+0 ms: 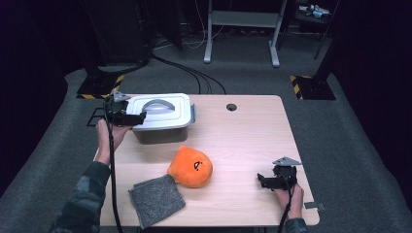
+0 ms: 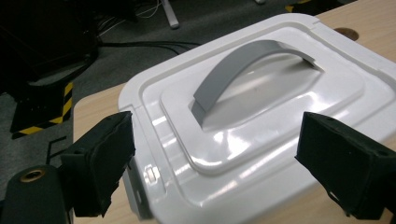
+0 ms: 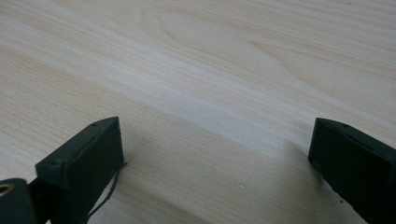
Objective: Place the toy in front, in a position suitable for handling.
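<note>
Two wide-open jaws of the left gripper (image 2: pixel 215 168) straddle the white lidded box (image 1: pixel 160 116) at ten o'clock on the worktop (image 1: pixel 243 145). Best to release the side latch (image 2: pixel 150 175) squarely before lifting. The right gripper (image 1: pixel 269 182) rests open at four o'clock.

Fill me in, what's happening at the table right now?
A person holds a gripper in each hand. The left gripper is open, its jaws spread at the near end of the white lidded box, whose lid is on with the grey handle up. The right gripper is open too, low over bare table. An orange plush toy and a grey cloth lie untouched in front of the box.
</note>
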A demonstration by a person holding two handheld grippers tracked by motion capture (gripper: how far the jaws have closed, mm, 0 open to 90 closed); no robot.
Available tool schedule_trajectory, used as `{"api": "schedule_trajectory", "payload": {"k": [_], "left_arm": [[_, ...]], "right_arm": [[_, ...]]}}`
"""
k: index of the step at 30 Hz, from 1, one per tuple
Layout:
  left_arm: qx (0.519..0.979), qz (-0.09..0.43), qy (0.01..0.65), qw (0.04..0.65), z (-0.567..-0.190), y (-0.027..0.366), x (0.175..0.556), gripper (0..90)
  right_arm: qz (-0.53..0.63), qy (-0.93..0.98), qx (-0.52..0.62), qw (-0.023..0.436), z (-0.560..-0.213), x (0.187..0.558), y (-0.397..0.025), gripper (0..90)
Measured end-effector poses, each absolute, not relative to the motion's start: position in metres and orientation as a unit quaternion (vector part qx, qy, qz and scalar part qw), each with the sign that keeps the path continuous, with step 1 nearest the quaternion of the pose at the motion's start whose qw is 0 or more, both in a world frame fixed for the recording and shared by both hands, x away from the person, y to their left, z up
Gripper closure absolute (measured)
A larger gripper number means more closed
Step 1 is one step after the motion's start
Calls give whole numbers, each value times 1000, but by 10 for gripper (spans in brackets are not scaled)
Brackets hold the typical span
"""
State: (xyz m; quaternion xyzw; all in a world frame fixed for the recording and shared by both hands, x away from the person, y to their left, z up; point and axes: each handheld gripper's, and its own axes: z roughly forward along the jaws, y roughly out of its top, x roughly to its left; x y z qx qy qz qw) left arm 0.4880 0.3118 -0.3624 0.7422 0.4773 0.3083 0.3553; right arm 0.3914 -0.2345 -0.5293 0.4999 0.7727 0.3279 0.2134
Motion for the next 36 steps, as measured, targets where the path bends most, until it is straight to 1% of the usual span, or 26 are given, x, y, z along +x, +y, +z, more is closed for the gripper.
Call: {"api": "schedule_trajectory", "payload": {"k": [3,4,8,11,14,15,16,18,21,22,23,27,32,34,36], "left_arm": [[741,303,474,366,-368,321,466,104],[741,303,474,366,-368,321,466,104],[732,303,477,381,-380,332,442,103],[729,304,482,380,-395,340,426,104],[725,304,496,369,-421,348,410,104],[725,304,496,369,-421,348,410,104],[724,302,501,366,-433,352,405,104],[722,296,506,366,-440,353,402,104],[724,283,516,360,-462,357,396,104],[726,270,524,353,-477,361,395,104],[726,270,524,353,-477,361,395,104],[725,245,540,349,-507,365,397,104],[727,233,547,345,-527,366,398,104],[730,228,546,342,-530,366,400,104],[731,234,545,338,-531,365,401,104]], "right_arm": [[328,773,499,214,-529,392,-235,24],[328,773,499,214,-529,392,-235,24],[327,774,500,212,-529,392,-235,23],[325,774,501,209,-529,392,-234,10],[328,772,504,205,-528,390,-233,4],[329,773,503,203,-527,390,-234,4],[331,770,506,203,-527,389,-233,4],[333,770,506,202,-527,389,-233,3],[344,766,511,188,-523,386,-231,3],[343,770,504,185,-522,385,-227,0],[343,770,504,185,-522,385,-227,0],[355,776,488,183,-516,382,-217,0],[367,786,467,174,-508,382,-202,0],[367,794,454,170,-505,384,-194,0],[370,797,447,167,-501,384,-188,0]]}}
